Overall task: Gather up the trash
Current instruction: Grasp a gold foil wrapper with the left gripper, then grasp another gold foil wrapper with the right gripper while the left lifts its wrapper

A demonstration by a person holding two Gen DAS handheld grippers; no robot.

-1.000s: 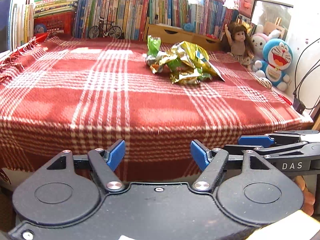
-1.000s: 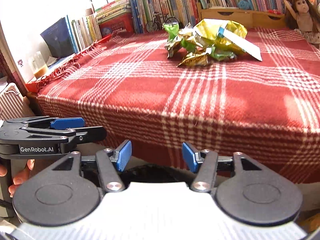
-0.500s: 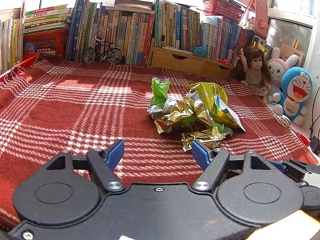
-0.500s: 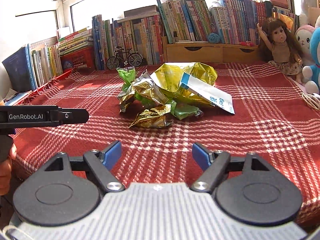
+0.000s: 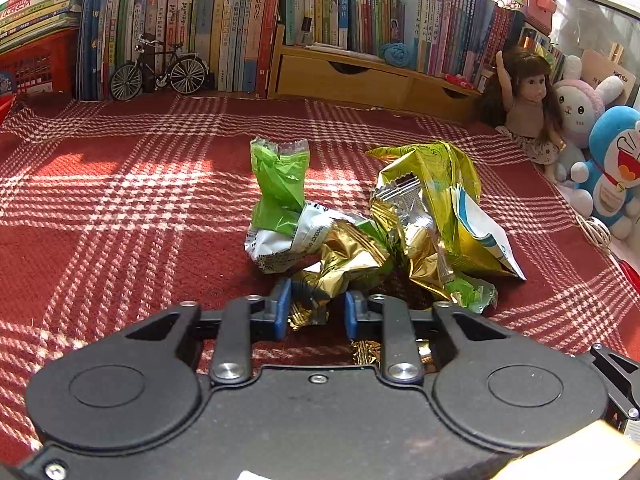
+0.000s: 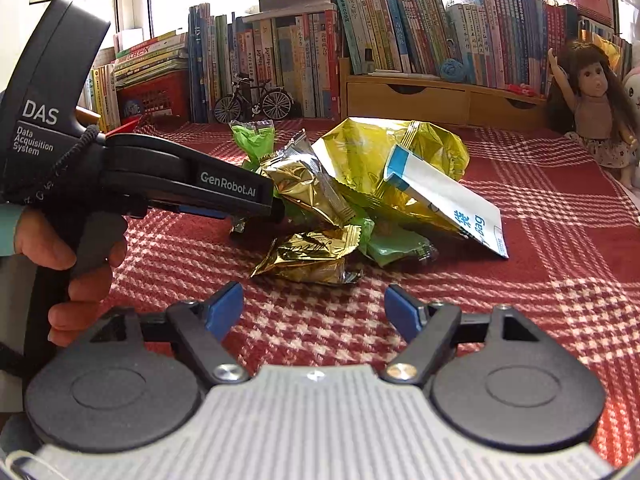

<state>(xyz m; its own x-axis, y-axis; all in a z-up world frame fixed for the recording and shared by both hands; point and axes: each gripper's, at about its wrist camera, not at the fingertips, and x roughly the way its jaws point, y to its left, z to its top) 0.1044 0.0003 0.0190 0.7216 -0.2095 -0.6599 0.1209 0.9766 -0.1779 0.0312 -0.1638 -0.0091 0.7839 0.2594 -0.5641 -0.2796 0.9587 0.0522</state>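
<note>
The left gripper (image 5: 314, 312) is matte black plastic with two round discs, silver screws at its linkage pivots and blue pads (image 5: 281, 312) on the fingers. From the right wrist view its pistol-shaped body carries white "DAS Data Acquisition System" and "GenRobot.AI" lettering and a dark braided cord. The right gripper (image 6: 314, 312) has the same black linkages, blue pads (image 6: 224, 308) and a ribbed grey plate. A teal sleeve cuff (image 6: 7, 230) shows at the left edge.

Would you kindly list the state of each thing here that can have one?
left gripper: jaws closing around a gold wrapper, grip not confirmed
right gripper: jaws open, empty, short of the pile
gold wrapper: crumpled, between the left jaws
green wrapper: torn open, standing up
white and blue bag: flattened, leaning on the pile
wooden drawers: shut
</note>
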